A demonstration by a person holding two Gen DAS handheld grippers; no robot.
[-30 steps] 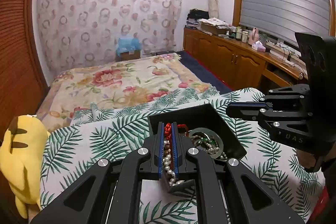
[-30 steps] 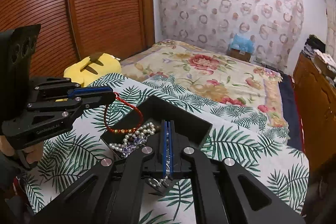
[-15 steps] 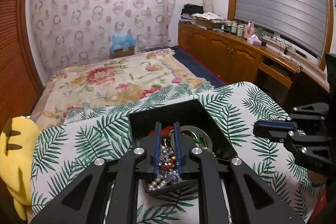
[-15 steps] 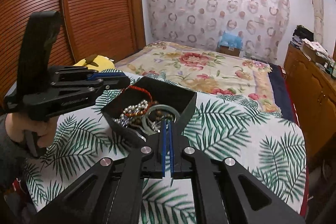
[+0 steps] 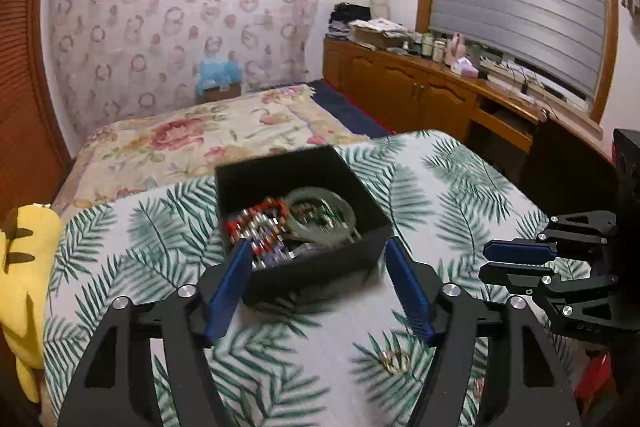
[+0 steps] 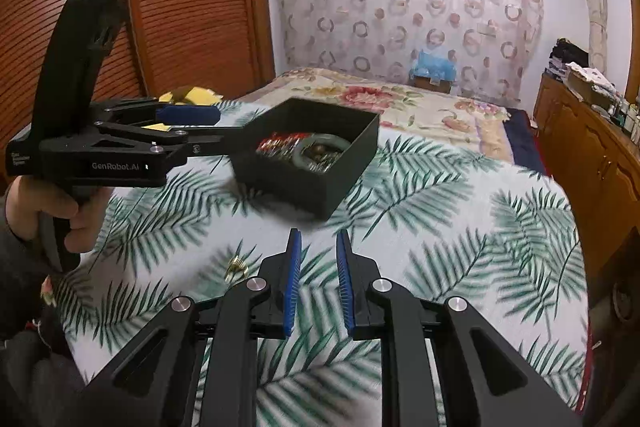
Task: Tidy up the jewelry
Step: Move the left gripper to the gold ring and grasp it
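Both tongs empty, just opening

Left tongs [image 5: 316, 283] wide, right tongs [image 6: 316, 279] narrowly apart; small gold ring [image 5: 394, 361] at six o'clock of black jewelry box [image 5: 320, 267]: light, slippery, pinch its band.

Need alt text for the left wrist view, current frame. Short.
The left tongs, wide open and empty, flank the near corner of a black box of beads and a pale bangle on a palm-leaf cloth. A small gold ring lies loose nearer the camera; the right tongs hover at right.
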